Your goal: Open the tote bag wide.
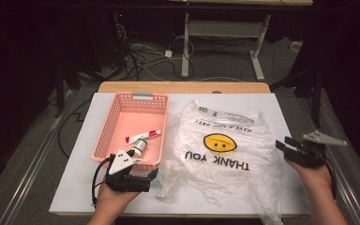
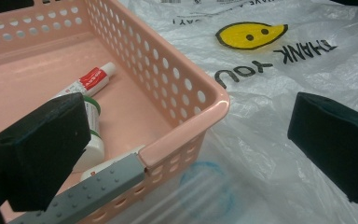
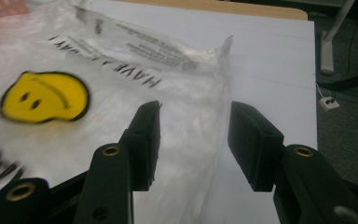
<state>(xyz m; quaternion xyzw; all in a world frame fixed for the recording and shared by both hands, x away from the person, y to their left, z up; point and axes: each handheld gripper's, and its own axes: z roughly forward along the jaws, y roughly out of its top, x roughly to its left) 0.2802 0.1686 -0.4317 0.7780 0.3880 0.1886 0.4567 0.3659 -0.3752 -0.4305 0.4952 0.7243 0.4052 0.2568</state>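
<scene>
Black right claw (image 1: 285, 144) — agape, beside bag (image 1: 225, 140)

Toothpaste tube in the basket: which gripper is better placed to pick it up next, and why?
Left. The left gripper sits open at the basket's near corner, close to the toothpaste tube. The right gripper is across the plastic bag.

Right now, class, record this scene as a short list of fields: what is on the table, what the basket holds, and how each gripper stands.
Surface: white table top
Basket: pink perforated basket, left of the bag
Basket contents: red-and-white tube; small white bottle with green band
Bag: clear plastic bag with yellow smiley and THANK YOU print, lying flat and crumpled
Left gripper: jaws open, astride the basket's near corner
Right gripper: jaws open, nothing between them, at the bag's right edge
</scene>
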